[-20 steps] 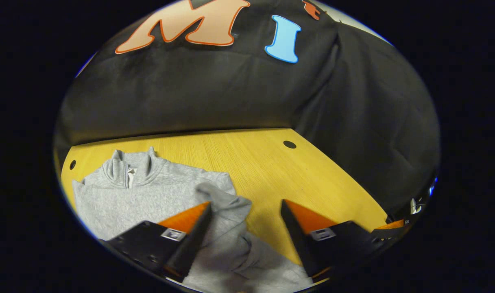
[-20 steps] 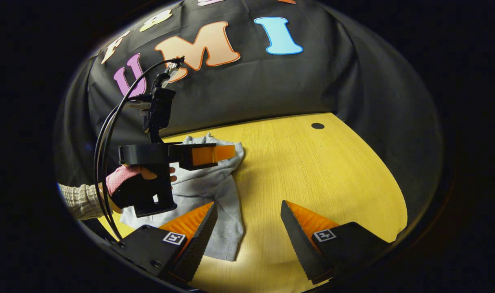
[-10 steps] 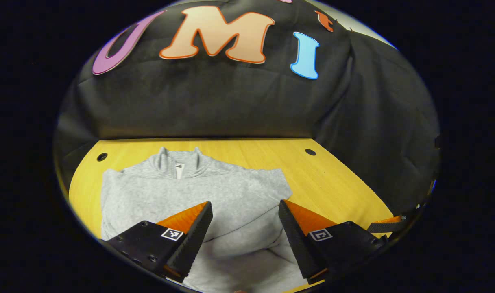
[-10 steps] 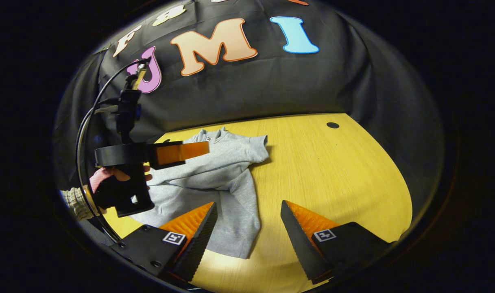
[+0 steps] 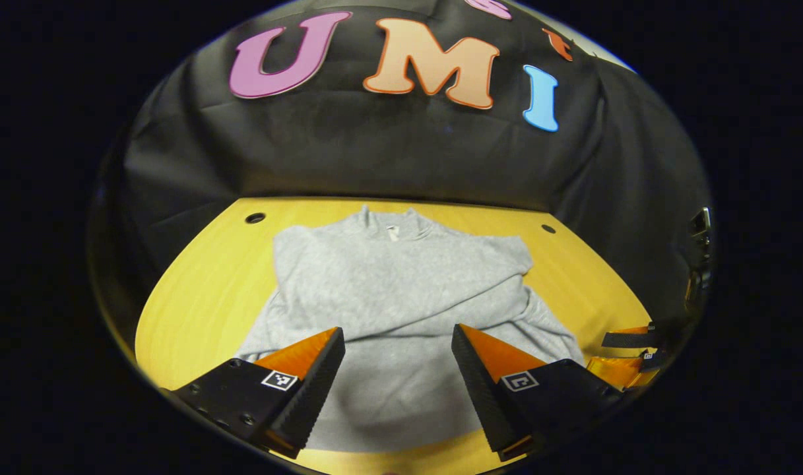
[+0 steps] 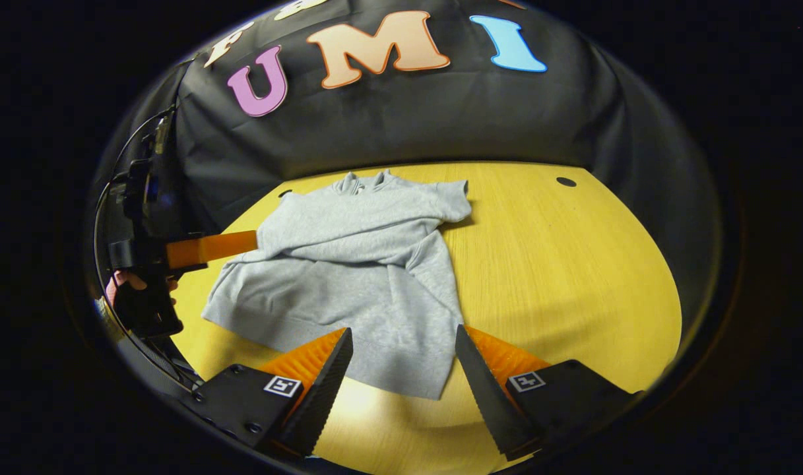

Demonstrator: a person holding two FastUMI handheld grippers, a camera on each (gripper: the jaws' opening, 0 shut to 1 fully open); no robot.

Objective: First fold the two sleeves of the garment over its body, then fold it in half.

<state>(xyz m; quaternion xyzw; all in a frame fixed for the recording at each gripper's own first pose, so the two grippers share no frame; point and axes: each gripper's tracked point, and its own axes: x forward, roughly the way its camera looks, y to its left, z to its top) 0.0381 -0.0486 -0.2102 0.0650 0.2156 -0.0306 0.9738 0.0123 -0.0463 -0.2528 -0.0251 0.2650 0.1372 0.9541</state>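
I hold both grippers back from the garment (image 5: 401,297), which lies flat on the yellow table (image 5: 196,297) with its collar toward the far wall. My left gripper (image 5: 398,369) is spread wide with nothing between its fingers, hanging over the near hem. A second ago that same gripper was low and close over a bunched sleeve at the garment's right side; now the whole garment lies in front of it, so I have pulled it back and swung it toward the middle. That sleeve (image 5: 441,300) now lies across the chest as a diagonal band, with the shoulder folded in at the far right.

My right gripper (image 6: 401,369) is also wide apart and empty, above the near right corner of the hem (image 6: 401,369). In the right gripper view my left gripper (image 6: 210,247) and the hand (image 6: 130,284) holding it sit at the far left edge, just beside the garment's left side; a second ago they hovered right over the cloth. The other sleeve seems folded in under the top one, though the overlapping folds make that hard to read. The lower half lies spread out, not doubled over.
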